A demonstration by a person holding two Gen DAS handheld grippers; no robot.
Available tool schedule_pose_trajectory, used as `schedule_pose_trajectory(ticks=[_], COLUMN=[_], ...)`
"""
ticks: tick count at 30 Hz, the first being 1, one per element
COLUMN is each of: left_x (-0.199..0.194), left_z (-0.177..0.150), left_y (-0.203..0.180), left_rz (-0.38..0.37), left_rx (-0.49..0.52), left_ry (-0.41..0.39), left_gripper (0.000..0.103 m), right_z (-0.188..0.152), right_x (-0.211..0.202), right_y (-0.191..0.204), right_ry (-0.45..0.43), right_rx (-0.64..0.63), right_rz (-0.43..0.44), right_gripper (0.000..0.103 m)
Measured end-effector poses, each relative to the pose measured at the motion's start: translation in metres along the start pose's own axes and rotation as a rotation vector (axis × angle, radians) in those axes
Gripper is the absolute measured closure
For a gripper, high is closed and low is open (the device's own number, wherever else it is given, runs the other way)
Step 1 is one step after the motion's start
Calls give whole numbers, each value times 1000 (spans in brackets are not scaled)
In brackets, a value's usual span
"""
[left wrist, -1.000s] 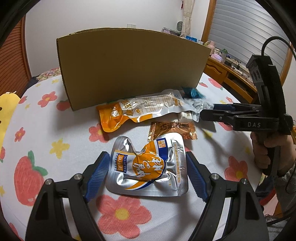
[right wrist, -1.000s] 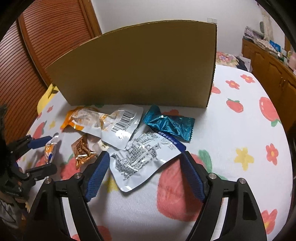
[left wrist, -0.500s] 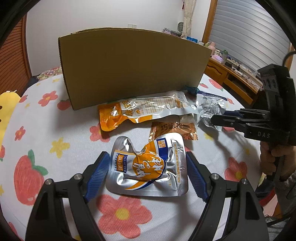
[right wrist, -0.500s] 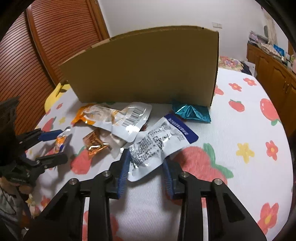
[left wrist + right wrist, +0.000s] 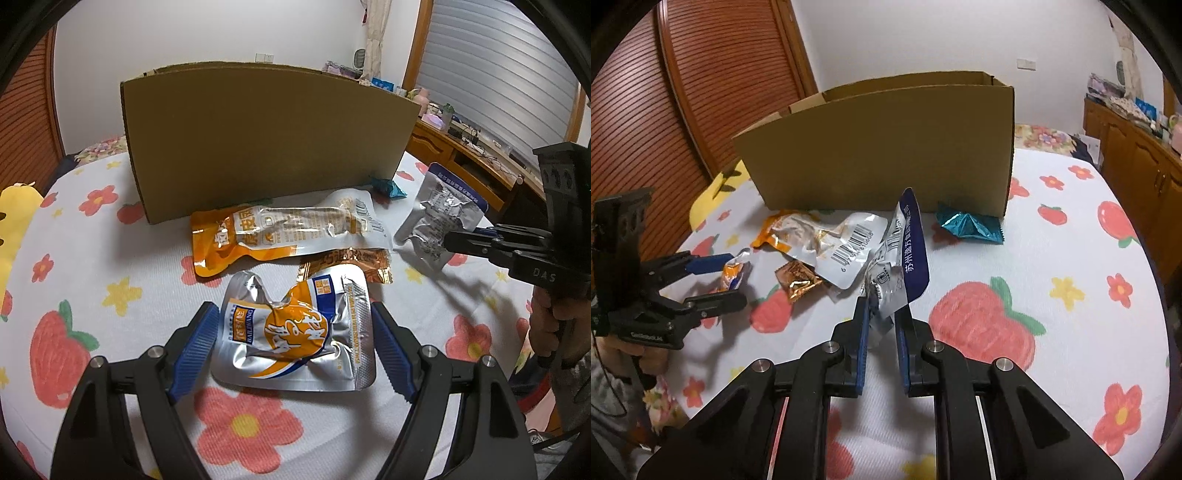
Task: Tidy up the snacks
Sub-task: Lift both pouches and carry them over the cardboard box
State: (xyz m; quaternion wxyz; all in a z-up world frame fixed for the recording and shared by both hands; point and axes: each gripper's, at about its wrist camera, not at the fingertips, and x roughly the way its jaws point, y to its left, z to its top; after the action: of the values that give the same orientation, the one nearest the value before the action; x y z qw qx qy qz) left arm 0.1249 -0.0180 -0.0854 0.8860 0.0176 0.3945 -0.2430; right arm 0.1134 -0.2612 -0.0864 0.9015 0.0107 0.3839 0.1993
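The right tongs (image 5: 882,314) pinch the silver foil pouch with a dark blue band (image 5: 905,258), lifted off the flower-printed tabletop (image 5: 1015,258). The left tongs (image 5: 291,347) gape wide around the silver-and-orange foil pouch (image 5: 295,332), which lies at six o'clock from the brown cardboard box (image 5: 266,136).

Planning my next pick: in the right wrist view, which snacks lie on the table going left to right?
Small orange-and-silver pouch between the left gripper fingers → crinkled copper foil wrapper → teal foil packet.
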Motion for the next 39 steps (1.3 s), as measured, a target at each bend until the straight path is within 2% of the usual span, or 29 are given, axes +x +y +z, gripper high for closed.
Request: schedule_pose_trajectory(ticks=[15, 30, 39], left_x=[-20, -60, -65], left_z=[3, 71, 94], left_y=[1, -2, 8], left_rz=[24, 70, 78], left_rx=[-4, 57, 54], left_ry=[-68, -215, -242], left_gripper=[22, 22, 22], right_z=[-7, 30, 51], right_x=[-25, -47, -59], right_y=[-3, 11, 11], right_ry=[-44, -125, -168], right_rx=[-11, -93, -120], right_rz=[-39, -47, -63], right_gripper=[92, 92, 92])
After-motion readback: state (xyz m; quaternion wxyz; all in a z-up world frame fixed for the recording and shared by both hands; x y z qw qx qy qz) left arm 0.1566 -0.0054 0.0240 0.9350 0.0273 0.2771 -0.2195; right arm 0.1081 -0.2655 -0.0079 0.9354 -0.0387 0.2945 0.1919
